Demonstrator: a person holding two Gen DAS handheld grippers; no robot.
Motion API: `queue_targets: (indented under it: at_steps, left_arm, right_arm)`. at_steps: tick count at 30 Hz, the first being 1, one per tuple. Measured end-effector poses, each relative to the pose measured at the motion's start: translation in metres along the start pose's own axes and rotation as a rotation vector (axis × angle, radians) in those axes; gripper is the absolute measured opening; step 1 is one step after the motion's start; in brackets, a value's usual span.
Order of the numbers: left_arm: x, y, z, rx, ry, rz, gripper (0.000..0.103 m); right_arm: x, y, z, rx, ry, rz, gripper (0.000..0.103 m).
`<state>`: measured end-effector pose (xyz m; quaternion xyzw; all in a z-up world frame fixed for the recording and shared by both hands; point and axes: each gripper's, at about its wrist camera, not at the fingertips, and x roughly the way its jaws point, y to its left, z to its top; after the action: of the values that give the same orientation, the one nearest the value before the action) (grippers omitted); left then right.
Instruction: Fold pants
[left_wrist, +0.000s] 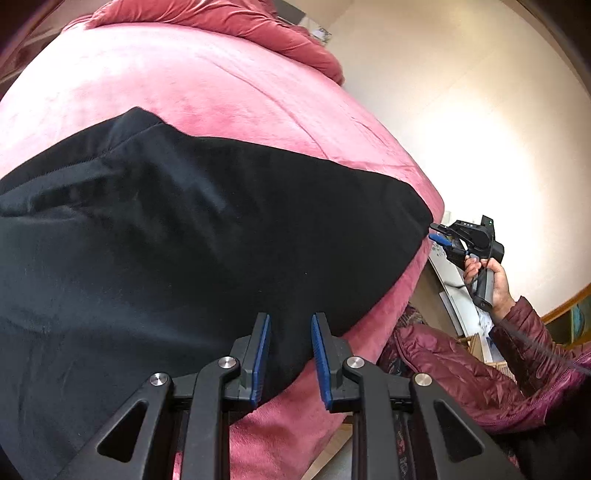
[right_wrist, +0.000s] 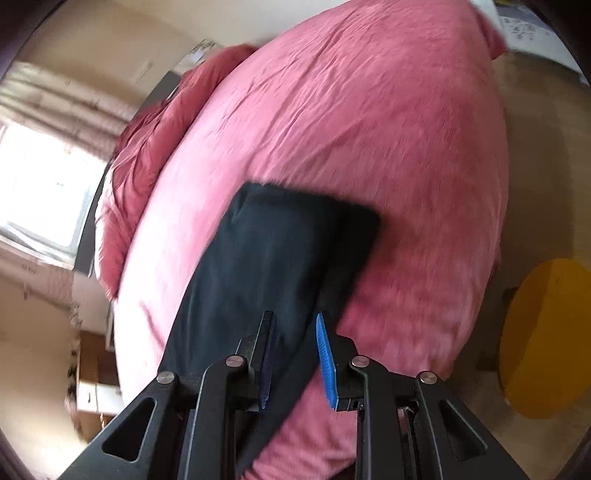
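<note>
Black pants (left_wrist: 184, 236) lie spread on a pink bed cover (left_wrist: 221, 92). My left gripper (left_wrist: 290, 321) is open, its blue-padded fingers over the near edge of the pants. My right gripper (left_wrist: 437, 232), held in a hand, is at the pants' far right corner at the bed edge, jaws apart. In the right wrist view the pants (right_wrist: 273, 258) run away from me as a long folded strip, and my right gripper (right_wrist: 295, 317) is open over their near end with nothing between the pads.
A crumpled red duvet (left_wrist: 236, 22) lies at the head of the bed. A person's maroon puffer sleeve (left_wrist: 480, 373) is at the right. A yellow round object (right_wrist: 546, 339) stands on the floor beside the bed. A bright window (right_wrist: 40, 192) is at the left.
</note>
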<state>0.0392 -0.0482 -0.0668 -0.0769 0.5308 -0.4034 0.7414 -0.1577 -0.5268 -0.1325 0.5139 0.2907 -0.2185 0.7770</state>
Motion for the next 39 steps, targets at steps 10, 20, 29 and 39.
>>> queue_targets:
  at_steps: [10, 20, 29, 39]
  left_arm:
    - [0.02, -0.011, -0.007, 0.023, 0.043, 0.04, 0.024]
    - [0.025, -0.01, -0.018, 0.0, 0.06, 0.064, 0.026]
    - [-0.015, 0.012, -0.02, -0.099, -0.055, 0.138, 0.029]
    - [-0.103, 0.073, -0.057, -0.36, -0.159, 0.303, 0.033]
  right_arm:
    - [0.007, 0.012, 0.03, -0.092, -0.037, -0.115, 0.007]
    - [0.011, -0.007, 0.029, -0.082, -0.019, -0.18, 0.006]
    - [-0.018, 0.01, 0.025, -0.166, -0.044, -0.221, 0.029]
    - [0.014, 0.151, -0.069, -0.588, 0.213, 0.037, 0.038]
